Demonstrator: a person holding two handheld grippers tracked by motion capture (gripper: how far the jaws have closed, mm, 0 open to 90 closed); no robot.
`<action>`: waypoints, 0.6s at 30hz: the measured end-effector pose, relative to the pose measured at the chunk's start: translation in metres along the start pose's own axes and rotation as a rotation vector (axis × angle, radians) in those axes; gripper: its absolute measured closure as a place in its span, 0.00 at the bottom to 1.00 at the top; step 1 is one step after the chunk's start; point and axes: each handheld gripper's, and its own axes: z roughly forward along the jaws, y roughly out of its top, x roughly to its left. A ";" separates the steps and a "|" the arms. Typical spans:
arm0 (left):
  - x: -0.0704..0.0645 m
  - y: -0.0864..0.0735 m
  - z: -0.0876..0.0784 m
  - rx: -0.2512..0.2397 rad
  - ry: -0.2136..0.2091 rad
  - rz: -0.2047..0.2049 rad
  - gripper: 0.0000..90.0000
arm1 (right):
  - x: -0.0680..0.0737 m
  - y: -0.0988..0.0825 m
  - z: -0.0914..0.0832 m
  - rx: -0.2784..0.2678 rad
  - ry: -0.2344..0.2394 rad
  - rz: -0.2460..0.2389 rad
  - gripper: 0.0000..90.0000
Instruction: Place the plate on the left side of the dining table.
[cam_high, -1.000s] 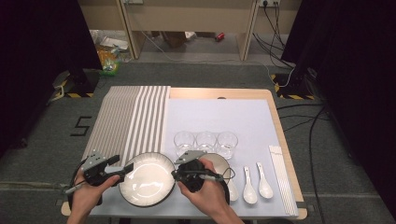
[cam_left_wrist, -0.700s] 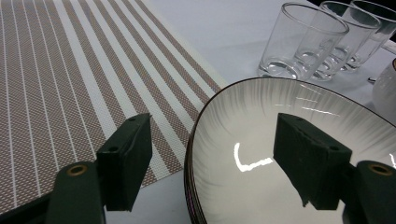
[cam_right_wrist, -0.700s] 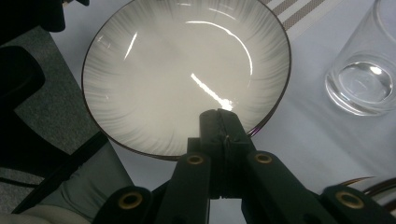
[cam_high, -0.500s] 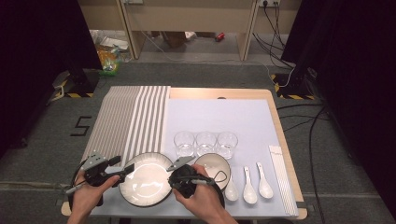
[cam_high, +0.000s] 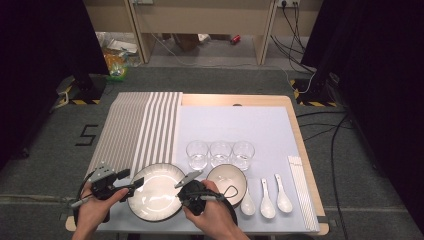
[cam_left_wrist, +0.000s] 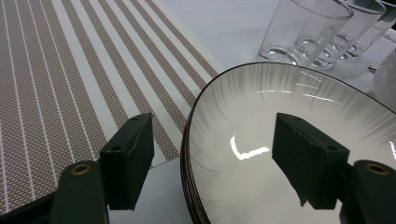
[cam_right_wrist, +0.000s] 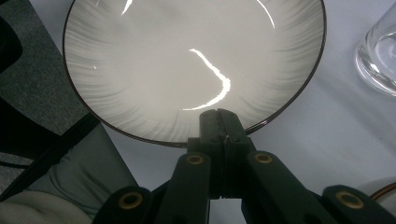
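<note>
The right hand-held gripper (cam_high: 186, 177) has come down and across since a second ago, from beside the small white bowl with a dark rim (cam_high: 227, 181) to the near right edge of the big shallow white plate with a thin dark rim (cam_high: 153, 190). That reads as both hands now gathering on this plate — probably to lift or shift it together, though nothing has raised it yet. The plate sits flat at the front of the pale blue mat (cam_high: 235, 125) on the tabletop, just right of the brown-and-white striped placemat (cam_high: 135, 130) and in front of three clear drinking glasses (cam_high: 220, 154).

In the right gripper view the right hand-held gripper's jaws are pressed fully together, their joined tip lying over the plate's rim (cam_right_wrist: 243, 128) — closed on nothing, and I cannot tell whether it touches the rim.

The left hand-held gripper (cam_left_wrist: 212, 158) has kept its place. Its jaws stand wide apart astride the plate's left rim (cam_left_wrist: 189, 140), one pad (cam_left_wrist: 128, 158) outside over the mat and one (cam_left_wrist: 303, 158) above the glazed inside, neither pressing.
</note>
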 end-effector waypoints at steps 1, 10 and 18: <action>0.000 0.000 0.000 0.005 -0.002 0.002 0.33 | 0.000 0.000 0.000 0.002 -0.002 -0.002 1.00; 0.001 -0.001 -0.001 0.024 -0.003 -0.007 0.35 | 0.002 0.000 0.004 0.003 -0.010 0.006 1.00; 0.003 -0.001 -0.003 0.050 -0.005 -0.037 0.40 | 0.002 0.001 0.008 -0.031 -0.011 0.013 1.00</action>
